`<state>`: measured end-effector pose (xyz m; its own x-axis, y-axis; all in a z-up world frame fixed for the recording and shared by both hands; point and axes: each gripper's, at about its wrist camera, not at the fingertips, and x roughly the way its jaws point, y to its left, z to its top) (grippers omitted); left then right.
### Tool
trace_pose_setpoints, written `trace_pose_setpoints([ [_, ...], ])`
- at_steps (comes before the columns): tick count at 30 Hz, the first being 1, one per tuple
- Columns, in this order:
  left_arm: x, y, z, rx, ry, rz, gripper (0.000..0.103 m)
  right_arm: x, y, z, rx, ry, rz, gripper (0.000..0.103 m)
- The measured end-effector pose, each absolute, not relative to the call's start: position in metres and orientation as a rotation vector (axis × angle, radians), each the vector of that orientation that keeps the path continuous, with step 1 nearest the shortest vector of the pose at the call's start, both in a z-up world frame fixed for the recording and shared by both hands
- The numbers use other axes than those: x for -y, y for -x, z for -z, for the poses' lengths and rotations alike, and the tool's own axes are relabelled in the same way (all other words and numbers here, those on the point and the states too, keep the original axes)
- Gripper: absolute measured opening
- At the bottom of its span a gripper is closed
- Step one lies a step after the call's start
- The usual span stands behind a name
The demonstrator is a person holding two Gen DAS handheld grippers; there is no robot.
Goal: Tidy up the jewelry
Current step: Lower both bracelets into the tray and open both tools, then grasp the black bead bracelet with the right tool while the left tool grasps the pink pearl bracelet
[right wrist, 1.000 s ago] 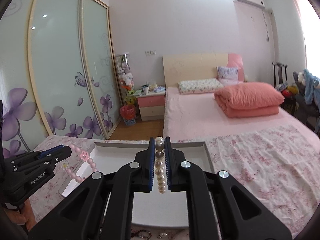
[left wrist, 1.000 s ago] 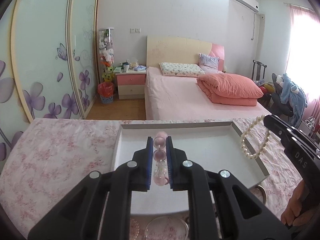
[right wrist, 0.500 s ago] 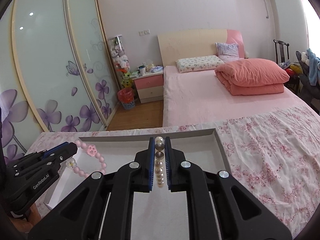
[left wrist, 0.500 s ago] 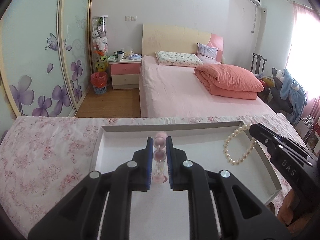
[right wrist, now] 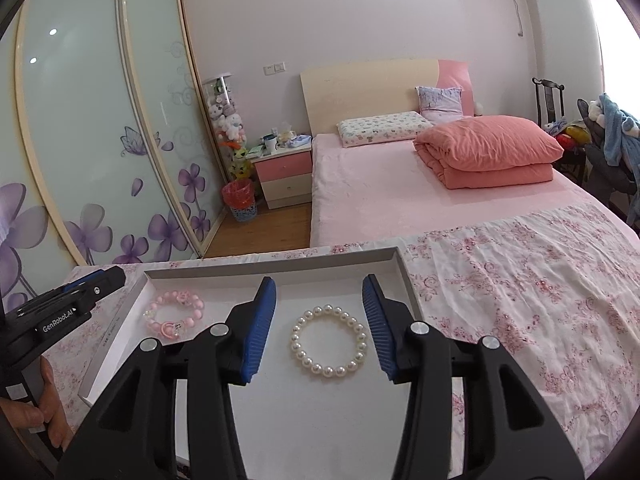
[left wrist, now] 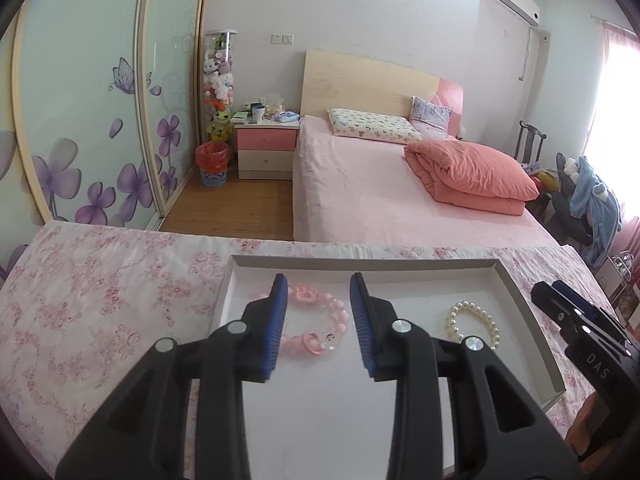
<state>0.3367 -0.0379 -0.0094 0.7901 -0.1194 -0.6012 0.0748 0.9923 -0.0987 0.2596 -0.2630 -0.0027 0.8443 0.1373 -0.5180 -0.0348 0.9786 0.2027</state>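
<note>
placing step looks done: pink bracelet (left wrist: 316,322) and pearl bracelet (right wrist: 329,341) lie apart in the tray (left wrist: 520,304). your left gripper (left wrist: 318,322) and right gripper (right wrist: 319,330) gape wide, empty. next: lift clear, fetch another piece.

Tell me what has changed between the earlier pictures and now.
Both tools opened and let go. The left tool released the pink bead bracelet, and the right tool released the white pearl bracelet. Each bracelet now lies flat inside the shallow white tray, pink one left of the pearl one. The tray stayed on the floral cloth.
</note>
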Motion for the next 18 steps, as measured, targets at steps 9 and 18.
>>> trace_pose_setpoints([
  [9,0.007,-0.287,0.002,-0.632,0.038,0.063,0.041,0.269,-0.225,-0.007,-0.557,-0.172,-0.093,0.047],
  [18,-0.033,-0.209,0.015,-0.660,-0.012,0.041,0.062,0.293,-0.177,0.012,-0.678,-0.136,-0.079,0.047],
])
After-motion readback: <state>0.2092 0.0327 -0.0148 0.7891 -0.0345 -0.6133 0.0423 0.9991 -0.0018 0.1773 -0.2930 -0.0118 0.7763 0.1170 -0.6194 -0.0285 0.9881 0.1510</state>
